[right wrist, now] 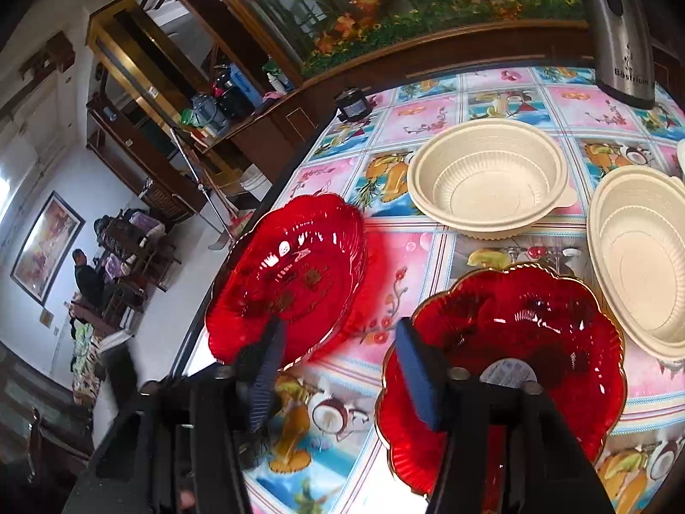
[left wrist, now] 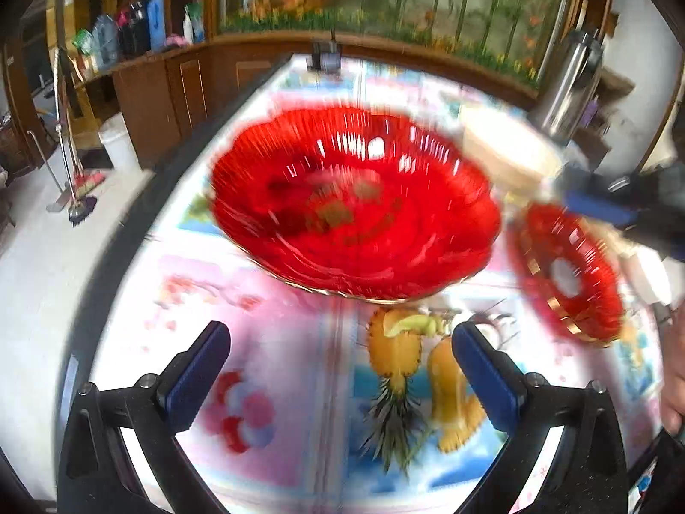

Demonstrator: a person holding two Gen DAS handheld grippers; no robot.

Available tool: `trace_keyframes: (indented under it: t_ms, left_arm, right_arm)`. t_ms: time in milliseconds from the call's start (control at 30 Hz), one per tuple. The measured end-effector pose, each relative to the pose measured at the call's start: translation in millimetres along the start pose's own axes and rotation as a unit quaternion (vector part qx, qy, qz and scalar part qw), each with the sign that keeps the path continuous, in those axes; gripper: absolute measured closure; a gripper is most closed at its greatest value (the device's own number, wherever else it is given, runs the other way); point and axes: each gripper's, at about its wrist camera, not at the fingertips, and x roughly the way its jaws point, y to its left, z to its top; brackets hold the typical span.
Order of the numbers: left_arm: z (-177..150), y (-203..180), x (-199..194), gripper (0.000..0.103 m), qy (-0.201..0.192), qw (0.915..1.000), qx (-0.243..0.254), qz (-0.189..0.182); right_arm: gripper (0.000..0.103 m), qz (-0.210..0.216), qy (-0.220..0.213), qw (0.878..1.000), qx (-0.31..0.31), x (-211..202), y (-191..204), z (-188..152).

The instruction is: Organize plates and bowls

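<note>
A large red glass plate (left wrist: 355,205) sits on the fruit-print tablecloth (left wrist: 278,368), blurred, just ahead of my open, empty left gripper (left wrist: 340,351). The same plate (right wrist: 287,274) lies near the table's left edge in the right wrist view. A second red plate with a gold rim (right wrist: 535,334) lies beside my right gripper (right wrist: 338,368), whose jaws are open; its right finger (right wrist: 417,379) overlaps that plate's left rim. This plate also shows in the left wrist view (left wrist: 565,274). Two cream bowls (right wrist: 488,184) (right wrist: 642,257) stand behind.
A steel kettle (right wrist: 616,30) stands at the table's far right corner. A small dark object (right wrist: 352,105) sits at the far edge. The table's left edge drops to the floor, with a mop (left wrist: 70,171) and cabinets (left wrist: 150,98) beyond.
</note>
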Motion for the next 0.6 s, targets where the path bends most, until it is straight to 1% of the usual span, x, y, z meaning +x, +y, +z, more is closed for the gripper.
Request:
trace_keyframes:
  t_ms: [33, 67, 133, 167, 233, 267, 300, 333, 367, 400, 433, 467, 500, 533, 567, 600]
  left_arm:
    - [3, 8, -12, 0.000, -0.018, 0.9997, -0.008, -0.013]
    - [8, 18, -20, 0.000, -0.026, 0.9991, -0.020, -0.027]
    - [17, 34, -24, 0.000, -0.024, 0.9982, -0.039, -0.039]
    - [22, 43, -24, 0.001, -0.020, 0.9979, -0.049, -0.038]
    - [35, 61, -17, 0.025, -0.008, 0.9975, -0.059, -0.038]
    - [40, 66, -12, 0.058, -0.002, 0.9974, -0.061, -0.038]
    - [45, 75, -4, 0.082, 0.012, 0.9965, -0.073, -0.039]
    - [52, 83, 5, 0.084, 0.031, 0.9945, -0.086, -0.052]
    - [57, 89, 10, 0.084, 0.039, 0.9923, -0.096, -0.068]
    - [61, 94, 14, 0.082, 0.039, 0.9906, -0.105, -0.079]
    - [67, 98, 19, 0.078, 0.040, 0.9905, -0.109, -0.073]
    - [74, 100, 24, 0.055, 0.044, 0.9903, -0.114, -0.066]
    - [79, 102, 29, 0.031, 0.049, 0.9895, -0.118, -0.068]
    - [84, 103, 32, 0.026, 0.046, 0.9890, -0.119, -0.074]
    - [89, 104, 33, 0.026, 0.036, 0.9894, -0.122, -0.071]
    - [92, 105, 35, 0.026, 0.035, 0.9894, -0.123, -0.069]
  right_arm:
    - [0.059, -0.004, 0.001, 1.000, -0.001, 4, -1, 1]
    - [0.059, -0.005, 0.001, 1.000, -0.001, 6, -1, 3]
    - [0.062, 0.000, 0.005, 1.000, 0.002, 11, -1, 5]
    - [0.062, -0.001, 0.008, 1.000, 0.003, 13, -1, 7]
    - [0.062, -0.003, 0.012, 1.000, 0.005, 18, -1, 8]
    - [0.062, -0.004, 0.015, 1.000, 0.008, 20, -2, 9]
    - [0.062, -0.006, 0.021, 1.000, 0.010, 23, -3, 11]
    - [0.062, -0.004, 0.027, 1.000, 0.013, 26, -4, 12]
    - [0.062, -0.004, 0.029, 0.999, 0.016, 28, -5, 14]
    - [0.062, -0.006, 0.031, 0.999, 0.019, 31, -6, 15]
    - [0.062, -0.007, 0.033, 0.999, 0.019, 32, -6, 16]
    - [0.062, -0.007, 0.034, 0.999, 0.020, 34, -7, 16]
    - [0.062, -0.009, 0.037, 0.999, 0.023, 37, -9, 17]
    - [0.062, -0.010, 0.040, 0.999, 0.026, 38, -11, 18]
    - [0.061, -0.010, 0.044, 0.999, 0.030, 41, -12, 19]
    - [0.061, -0.010, 0.047, 0.998, 0.032, 44, -14, 20]
